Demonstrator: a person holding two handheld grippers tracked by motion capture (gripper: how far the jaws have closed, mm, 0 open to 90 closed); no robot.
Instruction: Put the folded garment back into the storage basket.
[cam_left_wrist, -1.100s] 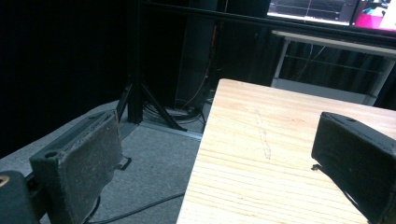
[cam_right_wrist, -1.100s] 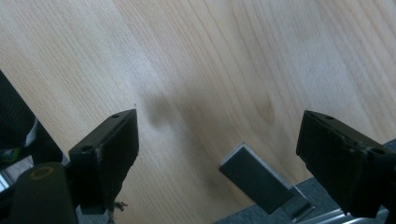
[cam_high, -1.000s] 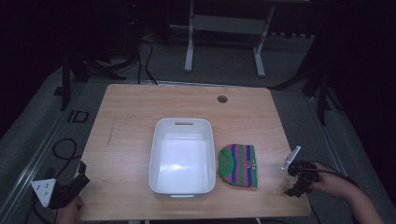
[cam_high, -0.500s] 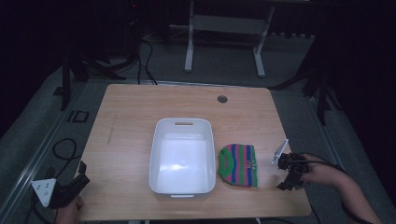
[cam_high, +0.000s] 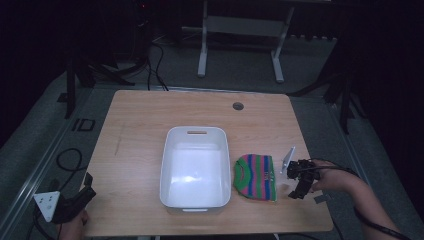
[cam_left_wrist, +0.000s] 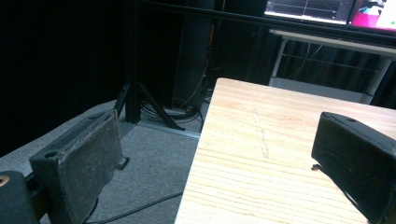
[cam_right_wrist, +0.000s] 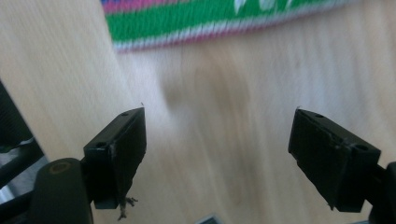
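A white plastic tub (cam_high: 195, 167) stands empty in the middle of the wooden table (cam_high: 140, 130). Right beside it lies a folded knit cloth (cam_high: 256, 176) striped green, pink and blue. My right gripper (cam_high: 294, 181) hovers just right of the cloth, pointing at it. Its jaws are open with only bare wood between them (cam_right_wrist: 218, 114), and they have just been closing a little. The cloth's edge (cam_right_wrist: 224, 16) lies beyond the tips. My left gripper (cam_high: 82, 197) rests open at the table's front left corner, its jaws (cam_left_wrist: 219, 119) straddling the table edge (cam_left_wrist: 280, 140).
A cable hole (cam_high: 238, 106) sits near the table's far edge. Behind the table stands a white metal frame (cam_high: 240, 45). Cables (cam_high: 65, 155) and dark stand legs lie on the grey floor to the left.
My right gripper has moved left across the table toward the striped cloth. The left gripper has stayed put.
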